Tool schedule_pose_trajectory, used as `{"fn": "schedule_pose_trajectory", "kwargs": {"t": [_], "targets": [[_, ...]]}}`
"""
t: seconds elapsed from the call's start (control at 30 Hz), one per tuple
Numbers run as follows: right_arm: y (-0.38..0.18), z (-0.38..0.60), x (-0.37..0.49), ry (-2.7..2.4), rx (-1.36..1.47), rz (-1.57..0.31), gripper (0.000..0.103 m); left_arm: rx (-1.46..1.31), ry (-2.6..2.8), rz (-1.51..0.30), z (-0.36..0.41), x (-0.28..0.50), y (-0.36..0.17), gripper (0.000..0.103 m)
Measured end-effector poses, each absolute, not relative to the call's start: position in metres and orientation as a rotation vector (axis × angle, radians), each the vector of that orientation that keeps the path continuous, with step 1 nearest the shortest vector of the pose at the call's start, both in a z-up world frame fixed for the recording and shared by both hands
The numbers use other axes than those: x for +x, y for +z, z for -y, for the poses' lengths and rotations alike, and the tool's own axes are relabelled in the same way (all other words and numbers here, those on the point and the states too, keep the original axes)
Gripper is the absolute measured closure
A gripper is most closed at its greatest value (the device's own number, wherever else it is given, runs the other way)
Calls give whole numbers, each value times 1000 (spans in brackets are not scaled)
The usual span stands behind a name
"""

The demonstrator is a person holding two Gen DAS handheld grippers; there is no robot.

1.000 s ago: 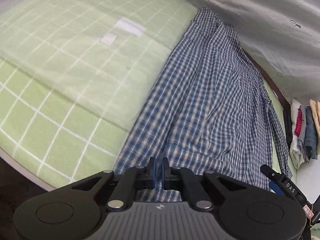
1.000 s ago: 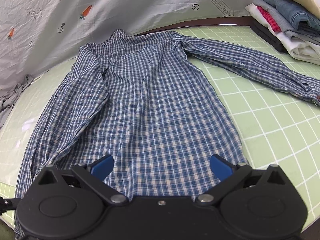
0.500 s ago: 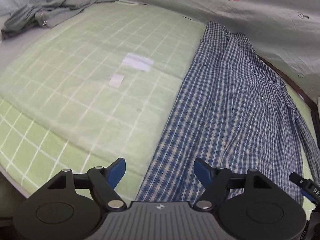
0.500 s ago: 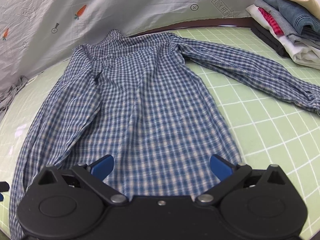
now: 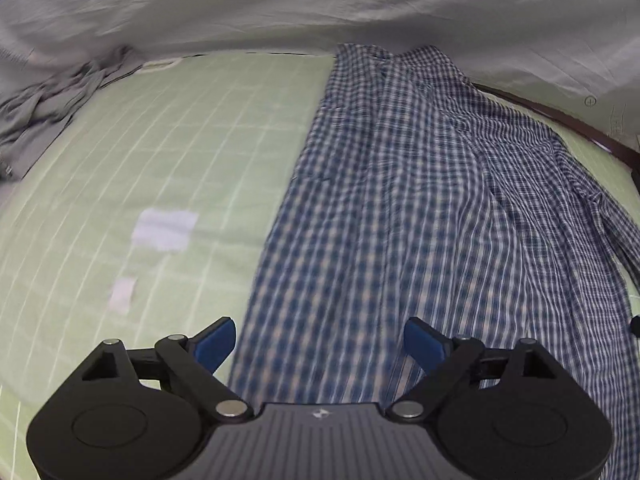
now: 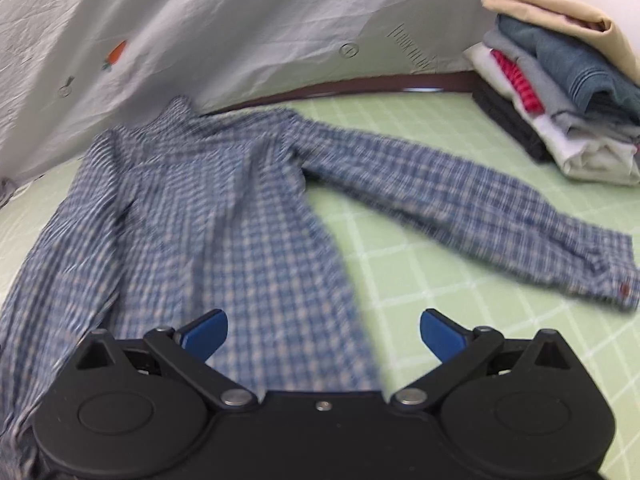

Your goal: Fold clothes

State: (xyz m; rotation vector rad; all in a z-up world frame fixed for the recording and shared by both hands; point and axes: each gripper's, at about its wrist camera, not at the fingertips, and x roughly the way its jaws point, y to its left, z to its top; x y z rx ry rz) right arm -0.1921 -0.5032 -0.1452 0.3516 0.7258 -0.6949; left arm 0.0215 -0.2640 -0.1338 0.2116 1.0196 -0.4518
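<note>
Jaws on both of my tools stand spread wide with nothing between them: the left gripper (image 5: pixel 320 344) hangs over the lower part of the blue checked shirt (image 5: pixel 420 208), its blue pads (image 5: pixel 214 340) apart above cloth and mat, and the right gripper (image 6: pixel 323 336) hangs the same way above the shirt's hem, one pad over the cloth and the other over bare mat; I cannot tell whether either pad touches the cloth. The shirt lies flat on the green gridded mat (image 5: pixel 168 152), collar toward the far edge, against the grey carrot-print sheet (image 5: pixel 320 8) that rises behind it. My right wrist view alone shows one sleeve (image 6: pixel 460 200) stretched out toward the right edge, its cuff lying on the mat, and a stack of folded clothes (image 6: pixel 560 92) at the far right corner, a beige piece on top. My left wrist view alone shows a crumpled grey garment (image 5: pixel 48 104) at the far left edge, and pale white patches (image 5: pixel 166 228) on the mat. Both views are blurred.
</note>
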Motion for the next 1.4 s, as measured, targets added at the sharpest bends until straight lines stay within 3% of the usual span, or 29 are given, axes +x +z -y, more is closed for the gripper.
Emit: {"fn": "schedule_pose_trajectory", "kwargs": {"t": [0.27,0.43,0.77,1.23,1.3,1.33,1.37,1.4], "targets": [[-152,575,-182,-841,346,-681,0,303,-449,-1075,318,58,-159,11],[-157,619,-203,-970,364,-660,0,346,-463,-1091,321,51,-167,0],[-184,674,-257,-1140,426,-684,0,306,-457,-1103,321,53,-171,0],[-188,674,-253,-1071,447,-689,1,289,-460,-1067,321,51,-172,0],[-186,671,-251,-1035,435,-692,13,287,-461,-1057,320,50,-173,0],[-183,668,-250,-1016,422,-686,35,286,-462,-1052,320,49,-173,0],[-181,667,-249,-1008,427,-688,68,285,-463,-1050,320,49,-173,0],[-179,667,-248,-1001,435,-690,81,285,-464,-1047,319,48,-173,0]]}}
